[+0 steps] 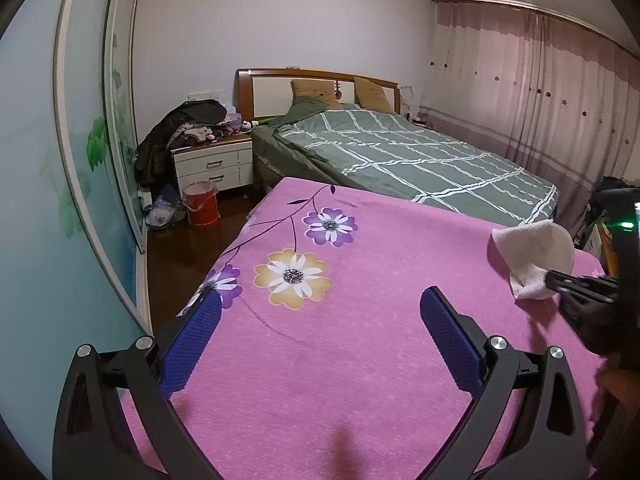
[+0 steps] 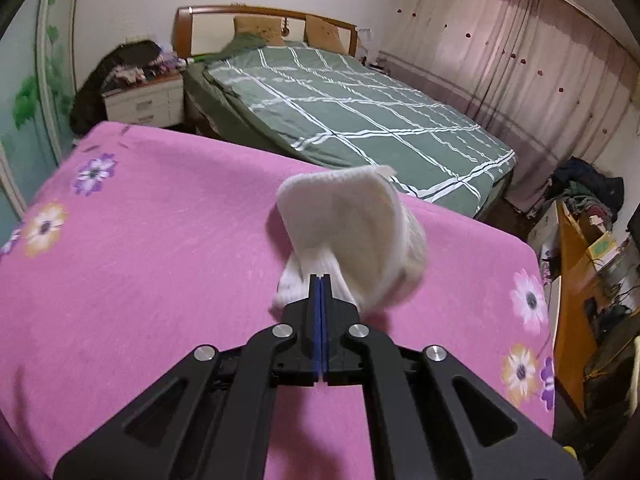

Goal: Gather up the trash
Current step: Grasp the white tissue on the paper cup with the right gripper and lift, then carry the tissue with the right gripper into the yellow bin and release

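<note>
A crumpled white paper towel [image 2: 352,236] stands up off the pink flowered cover [image 2: 160,248]. My right gripper [image 2: 321,278] is shut on the towel's near lower edge, its blue pads pressed together. In the left wrist view the same paper towel [image 1: 532,256] is at the far right, with the right gripper [image 1: 554,278] clamped on it from the right. My left gripper [image 1: 320,312] hangs open over the pink cover [image 1: 360,360], to the left of the towel, with nothing between its fingers.
A red bucket with a clear liner [image 1: 201,205] stands on the dark floor by a white nightstand [image 1: 214,164] piled with clothes. Beyond the pink cover lies a bed with a green checked quilt [image 1: 400,160]. A cluttered wooden desk [image 2: 576,264] stands at the right.
</note>
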